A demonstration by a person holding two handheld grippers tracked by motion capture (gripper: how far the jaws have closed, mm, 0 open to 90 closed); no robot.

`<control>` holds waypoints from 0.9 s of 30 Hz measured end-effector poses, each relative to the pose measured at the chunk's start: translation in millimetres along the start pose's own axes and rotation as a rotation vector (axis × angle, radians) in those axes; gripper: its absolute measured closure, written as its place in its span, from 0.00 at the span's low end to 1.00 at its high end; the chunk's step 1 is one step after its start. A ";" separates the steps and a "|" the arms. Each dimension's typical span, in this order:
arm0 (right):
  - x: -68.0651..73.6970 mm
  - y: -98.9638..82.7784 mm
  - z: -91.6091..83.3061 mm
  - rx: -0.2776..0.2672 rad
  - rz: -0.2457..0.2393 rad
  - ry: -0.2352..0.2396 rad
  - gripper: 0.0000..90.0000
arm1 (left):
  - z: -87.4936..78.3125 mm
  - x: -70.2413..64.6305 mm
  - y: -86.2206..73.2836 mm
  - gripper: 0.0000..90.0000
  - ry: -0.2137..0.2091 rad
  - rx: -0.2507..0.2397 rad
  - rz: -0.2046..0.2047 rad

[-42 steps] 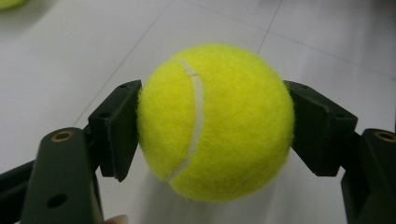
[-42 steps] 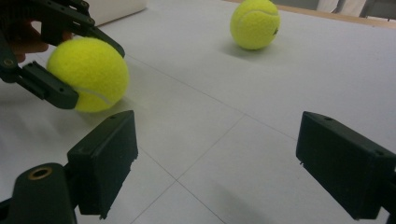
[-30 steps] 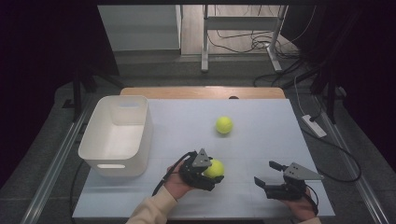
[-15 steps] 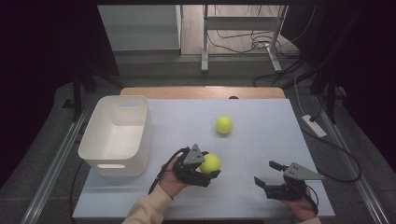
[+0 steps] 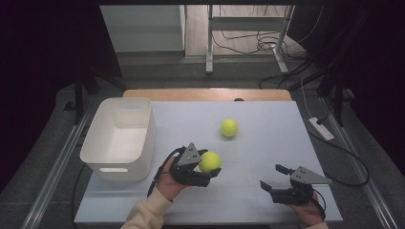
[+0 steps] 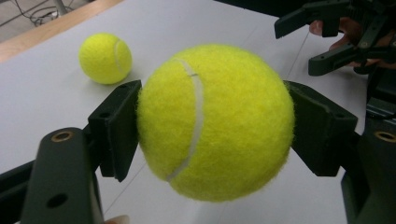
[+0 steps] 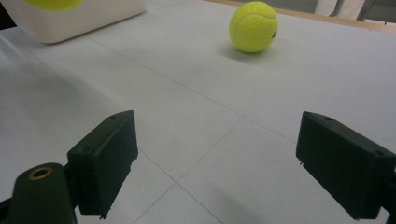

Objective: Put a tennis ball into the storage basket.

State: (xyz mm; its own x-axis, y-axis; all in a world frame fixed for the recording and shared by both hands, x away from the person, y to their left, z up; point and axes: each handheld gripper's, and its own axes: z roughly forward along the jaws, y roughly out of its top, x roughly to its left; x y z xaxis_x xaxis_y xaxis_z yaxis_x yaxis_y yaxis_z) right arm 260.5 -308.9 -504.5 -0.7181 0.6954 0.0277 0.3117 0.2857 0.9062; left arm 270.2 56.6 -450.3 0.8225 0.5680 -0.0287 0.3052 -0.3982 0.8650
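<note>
Between the pads of my left gripper (image 5: pixel 210 164) sits a tennis ball (image 6: pixel 215 122), clamped on both sides and lifted off the table (image 5: pixel 267 143), just right of the white bin (image 5: pixel 119 138). A second ball (image 5: pixel 229 128) rests farther out on the table. Near the front edge, my right gripper (image 5: pixel 275 177) holds its jaws wide apart around nothing.

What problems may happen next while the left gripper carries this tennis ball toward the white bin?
1. The left gripper holds the held tennis ball only at two small spots on its round sides; a quick swing might let it slip out and roll off the table.
2. The white bin has a raised rim; a low carry could hit it.
3. A dropped ball might knock the second tennis ball, which lies loose.
</note>
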 end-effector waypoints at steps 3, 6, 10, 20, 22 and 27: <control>0.2 0.0 0.0 -0.001 -0.001 0.000 0.14 | -5.1 1.3 1.1 0.29 0.008 -0.018 -0.005; 0.1 -0.1 0.0 0.000 -0.001 -0.001 0.14 | -7.8 2.1 1.8 0.29 0.012 -0.028 -0.006; 0.2 -0.1 -0.1 0.000 -0.001 -0.001 0.14 | -12.5 3.3 2.9 0.29 0.019 -0.045 -0.009; 0.3 0.2 -0.9 -0.003 -0.001 -0.005 0.14 | -24.1 7.4 4.5 0.29 0.043 -0.082 -0.025; 0.4 0.1 -0.8 -0.002 -0.002 -0.004 0.14 | -26.1 8.4 4.7 0.29 0.047 -0.086 -0.026; 0.4 0.2 -0.5 -0.002 -0.004 -0.004 0.14 | -30.7 10.7 4.8 0.29 0.055 -0.099 -0.032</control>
State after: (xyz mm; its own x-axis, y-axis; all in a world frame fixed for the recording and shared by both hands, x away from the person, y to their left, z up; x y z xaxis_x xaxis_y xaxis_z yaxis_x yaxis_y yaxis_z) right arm 260.0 -308.9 -504.1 -0.7167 0.6970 0.0218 0.3074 0.2876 0.9071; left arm 265.8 82.8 -431.2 0.7846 0.6192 -0.0318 0.2799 -0.3079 0.9093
